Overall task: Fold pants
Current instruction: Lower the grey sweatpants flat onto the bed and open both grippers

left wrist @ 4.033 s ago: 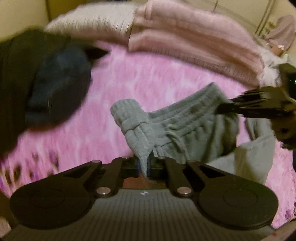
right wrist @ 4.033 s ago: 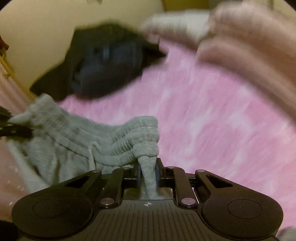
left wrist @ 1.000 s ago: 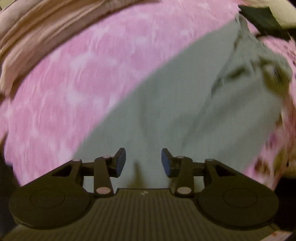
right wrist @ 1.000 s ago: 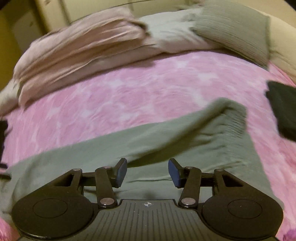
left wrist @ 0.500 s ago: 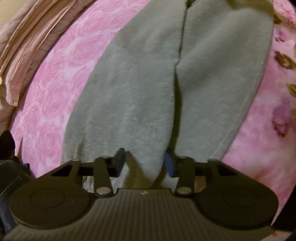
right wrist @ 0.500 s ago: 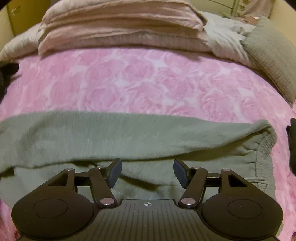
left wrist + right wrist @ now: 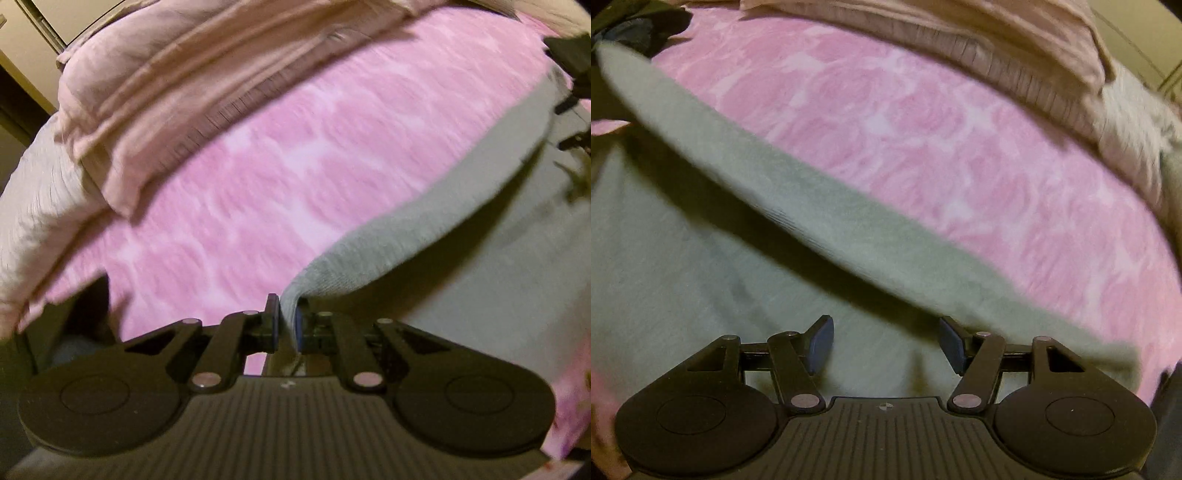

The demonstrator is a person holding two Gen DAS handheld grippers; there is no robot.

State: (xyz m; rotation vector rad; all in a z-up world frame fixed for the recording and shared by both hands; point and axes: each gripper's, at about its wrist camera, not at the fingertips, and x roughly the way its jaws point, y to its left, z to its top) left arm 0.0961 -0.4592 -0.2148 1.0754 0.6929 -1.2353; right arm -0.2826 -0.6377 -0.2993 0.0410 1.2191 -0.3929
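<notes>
The grey pants (image 7: 461, 258) lie spread on the pink bedspread (image 7: 258, 166). In the left wrist view one edge of a leg rises off the bed as a fold and runs down between the pads of my left gripper (image 7: 286, 325). Its jaws are closing, with the cloth pinched between them. In the right wrist view my right gripper (image 7: 886, 345) hangs open just above the pants (image 7: 701, 258). A raised fold of the grey cloth crosses in front of it. Nothing sits between its fingers.
A folded dusty-pink blanket (image 7: 184, 74) lies along the far side of the bed, also in the right wrist view as the blanket (image 7: 997, 44). Dark clothing (image 7: 635, 22) sits at the bed's far left corner. A dark object (image 7: 572, 55) shows at the right edge.
My left gripper went from open over the pants leg to closed on its edge and lifted it. My right gripper widened, rolled and sank closer to the pants.
</notes>
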